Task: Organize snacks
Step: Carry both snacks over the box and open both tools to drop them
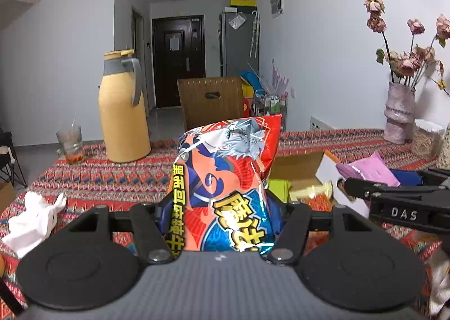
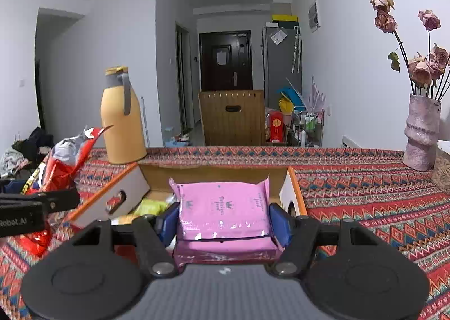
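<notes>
The left gripper (image 1: pixel 222 207) clasps a glossy red-and-blue crisp bag (image 1: pixel 225 179) and the right gripper (image 2: pixel 223 221) a flat pink foil packet (image 2: pixel 225 207), both fingers clenched, apparently for sorting into the open cardboard box (image 2: pixel 213 172).

Glossy, crinkled foil snack bag (image 1: pixel 225 176); shiny pink plastic packet (image 2: pixel 223 211); matt cardboard box (image 2: pixel 213 176); woven patterned cloth on the surface (image 2: pixel 365 193).

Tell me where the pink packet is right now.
In the right wrist view the pink packet sits centre frame, clamped in the right tongs, in front of the open cardboard box.
</notes>
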The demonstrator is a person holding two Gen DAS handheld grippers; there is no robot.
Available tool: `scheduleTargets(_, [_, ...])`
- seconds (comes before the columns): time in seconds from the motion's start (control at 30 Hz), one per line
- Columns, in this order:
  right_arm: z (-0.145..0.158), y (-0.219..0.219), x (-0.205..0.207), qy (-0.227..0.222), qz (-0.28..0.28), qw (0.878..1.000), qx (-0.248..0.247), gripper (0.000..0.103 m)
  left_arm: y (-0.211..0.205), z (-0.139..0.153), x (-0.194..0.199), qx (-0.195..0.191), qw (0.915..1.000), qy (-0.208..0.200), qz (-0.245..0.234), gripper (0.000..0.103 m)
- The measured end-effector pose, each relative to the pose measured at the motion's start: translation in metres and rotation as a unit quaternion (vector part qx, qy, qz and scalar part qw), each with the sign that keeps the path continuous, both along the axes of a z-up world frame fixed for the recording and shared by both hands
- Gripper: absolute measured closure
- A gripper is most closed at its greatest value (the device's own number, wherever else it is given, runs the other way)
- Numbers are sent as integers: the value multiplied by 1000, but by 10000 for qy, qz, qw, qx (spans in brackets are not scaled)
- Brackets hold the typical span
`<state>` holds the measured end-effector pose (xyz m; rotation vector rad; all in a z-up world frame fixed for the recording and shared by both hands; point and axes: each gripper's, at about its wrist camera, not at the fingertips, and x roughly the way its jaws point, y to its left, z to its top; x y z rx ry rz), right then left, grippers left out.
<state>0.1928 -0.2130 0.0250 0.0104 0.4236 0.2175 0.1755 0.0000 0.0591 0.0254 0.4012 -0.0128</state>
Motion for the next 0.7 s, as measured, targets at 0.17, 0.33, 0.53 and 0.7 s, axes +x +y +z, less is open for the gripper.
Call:
scheduleTargets(0.17, [5,3,22,-71,-58,9999,54,37,-3,9,26,-103,9998,-134,98,40])
scheduleTargets(0.33, [3,3,47,-86,-192,9996,183,37,-4,10,54,-120,9994,-195,271,40])
scheduleTargets(0.53, [-15,-3,68,-46,-366,9990,270,37,7,-9,75,-173,9983,-175,534,40])
scheduleTargets(0.7, [-28,2,70,26,-234,9996,183,37,15,-23,83,-213,9979,-84,603,40])
